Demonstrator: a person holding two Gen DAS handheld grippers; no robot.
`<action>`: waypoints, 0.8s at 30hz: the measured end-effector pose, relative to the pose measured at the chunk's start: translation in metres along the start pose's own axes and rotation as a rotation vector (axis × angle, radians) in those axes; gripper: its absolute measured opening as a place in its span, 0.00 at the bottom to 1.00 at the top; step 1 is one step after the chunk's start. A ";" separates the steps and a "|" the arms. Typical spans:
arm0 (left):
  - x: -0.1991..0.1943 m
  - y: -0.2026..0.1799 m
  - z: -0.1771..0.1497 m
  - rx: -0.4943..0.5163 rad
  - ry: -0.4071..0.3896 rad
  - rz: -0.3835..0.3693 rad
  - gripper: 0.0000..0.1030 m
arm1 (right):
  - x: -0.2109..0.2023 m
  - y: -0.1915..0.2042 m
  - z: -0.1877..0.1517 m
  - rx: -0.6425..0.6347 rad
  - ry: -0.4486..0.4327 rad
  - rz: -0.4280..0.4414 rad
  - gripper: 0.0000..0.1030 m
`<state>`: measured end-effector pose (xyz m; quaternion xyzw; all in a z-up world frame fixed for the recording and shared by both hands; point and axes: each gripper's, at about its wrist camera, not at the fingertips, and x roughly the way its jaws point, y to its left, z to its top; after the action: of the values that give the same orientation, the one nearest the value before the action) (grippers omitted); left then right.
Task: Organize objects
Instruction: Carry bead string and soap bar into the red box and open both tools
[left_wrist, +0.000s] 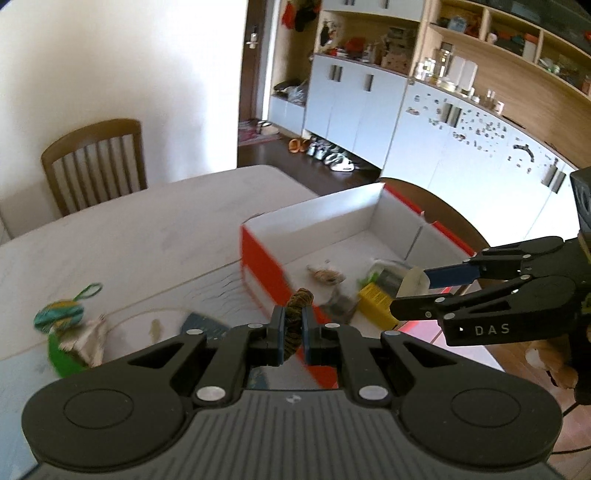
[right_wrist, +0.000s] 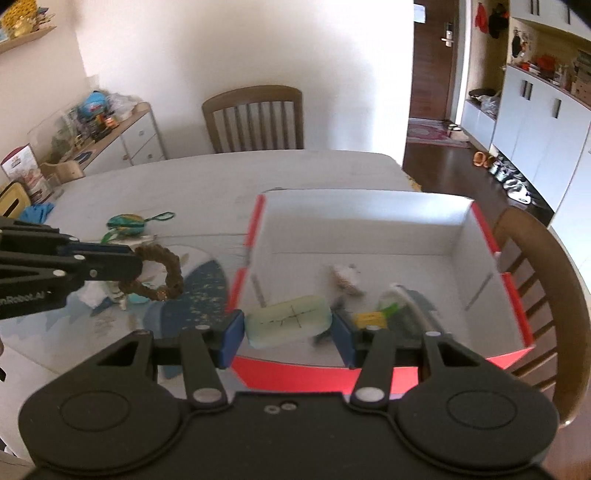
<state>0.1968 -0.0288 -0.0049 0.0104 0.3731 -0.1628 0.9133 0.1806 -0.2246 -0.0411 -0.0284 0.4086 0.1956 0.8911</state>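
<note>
Two tools are up over the table (left_wrist: 147, 229). From the left wrist, your left tool (left_wrist: 292, 325) pinches a brown rope ring (left_wrist: 297, 314) beside the red-and-white box (left_wrist: 266, 273); the right tool (left_wrist: 413, 295) clamps a pale block (left_wrist: 415, 282) over the box. From the right wrist, your right tool (right_wrist: 288, 332) grips that block (right_wrist: 288, 321) above the box (right_wrist: 369, 221); the ring (right_wrist: 166, 273) hangs left, over the table (right_wrist: 221, 177).

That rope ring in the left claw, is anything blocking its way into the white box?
Nothing visible does. The rope ring, clamped in the left gripper, hangs over the table left of the box; the box is open-topped with bare floor inside its left part.
</note>
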 end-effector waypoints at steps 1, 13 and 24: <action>0.003 -0.005 0.003 0.009 -0.001 -0.003 0.09 | -0.001 -0.006 0.000 0.002 -0.003 -0.002 0.49; 0.057 -0.058 0.029 0.079 0.047 -0.016 0.09 | 0.008 -0.077 0.010 0.029 0.004 -0.048 0.49; 0.113 -0.081 0.039 0.101 0.113 0.013 0.09 | 0.052 -0.117 0.033 0.026 0.049 -0.066 0.49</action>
<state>0.2740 -0.1435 -0.0456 0.0681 0.4154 -0.1747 0.8901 0.2786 -0.3082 -0.0701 -0.0349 0.4314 0.1600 0.8872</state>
